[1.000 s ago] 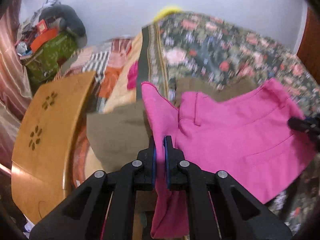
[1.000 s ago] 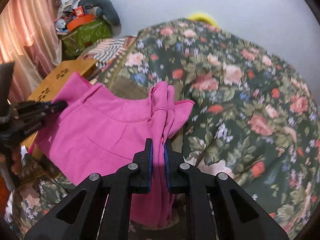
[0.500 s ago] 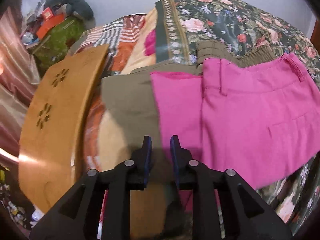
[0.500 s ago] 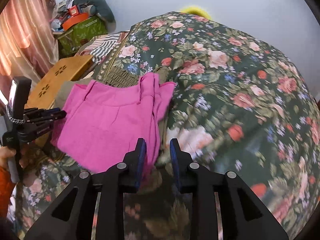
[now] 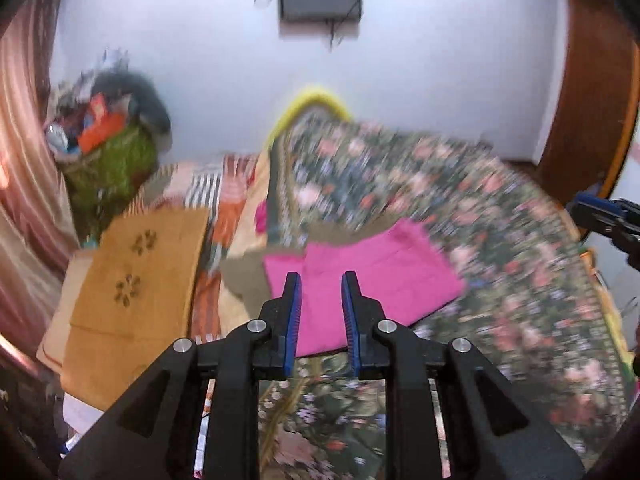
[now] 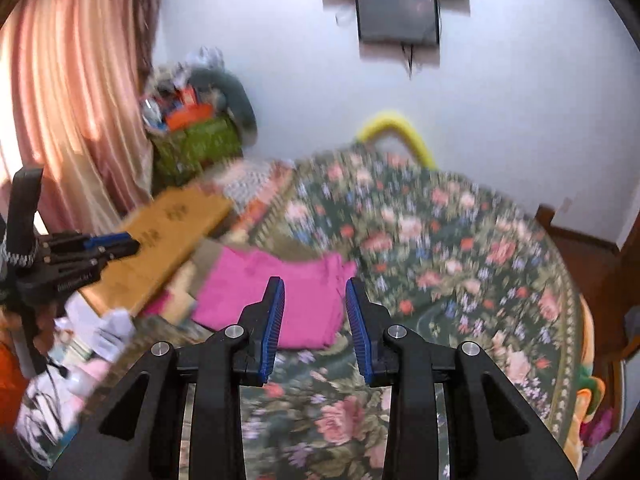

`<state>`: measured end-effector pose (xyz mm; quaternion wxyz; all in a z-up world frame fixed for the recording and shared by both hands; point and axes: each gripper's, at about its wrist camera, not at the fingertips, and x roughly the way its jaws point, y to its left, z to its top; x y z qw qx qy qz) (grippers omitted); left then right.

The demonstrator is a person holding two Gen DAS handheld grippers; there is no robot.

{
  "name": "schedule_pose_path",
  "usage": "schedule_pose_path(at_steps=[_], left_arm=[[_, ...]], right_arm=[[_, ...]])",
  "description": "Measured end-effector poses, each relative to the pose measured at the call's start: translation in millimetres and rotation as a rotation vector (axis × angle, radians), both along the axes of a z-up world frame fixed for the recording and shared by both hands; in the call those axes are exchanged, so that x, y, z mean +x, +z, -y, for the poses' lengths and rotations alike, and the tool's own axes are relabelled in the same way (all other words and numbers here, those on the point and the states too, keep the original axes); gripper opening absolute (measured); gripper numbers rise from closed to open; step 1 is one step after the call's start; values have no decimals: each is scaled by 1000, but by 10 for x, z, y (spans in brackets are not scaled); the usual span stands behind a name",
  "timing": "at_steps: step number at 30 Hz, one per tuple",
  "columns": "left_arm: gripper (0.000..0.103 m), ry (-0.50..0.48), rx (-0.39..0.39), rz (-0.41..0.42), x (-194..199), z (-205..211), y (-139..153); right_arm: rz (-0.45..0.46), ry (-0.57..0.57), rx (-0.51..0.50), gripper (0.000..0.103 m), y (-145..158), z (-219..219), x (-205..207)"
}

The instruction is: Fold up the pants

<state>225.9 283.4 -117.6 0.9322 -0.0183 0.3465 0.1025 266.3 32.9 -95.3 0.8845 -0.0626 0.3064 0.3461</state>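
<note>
One floral bedspread (image 5: 460, 208) covers the bed, with folded pink pants (image 5: 360, 276) lying flat near its front left corner. Above them, the left hand-held gripper (image 5: 320, 286) and right hand-held gripper (image 6: 315, 292) hover wide open, holding nothing.

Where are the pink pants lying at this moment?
In both wrist views the pink pants lie folded on the floral bedspread, partly over an olive-brown garment and right of the wooden board, beyond both open grippers.
</note>
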Motion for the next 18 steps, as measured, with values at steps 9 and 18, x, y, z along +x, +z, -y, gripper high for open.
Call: schedule_pose_path(at_steps=[9, 18], left_arm=[[21, -74, 39, 286, -1194, 735, 1050], [21, -80, 54, 461, -2205, 1217, 1380]], right_arm=[[232, 57, 140, 28, 858, 338, -1135], [328, 78, 264, 28, 1008, 627, -1956]])
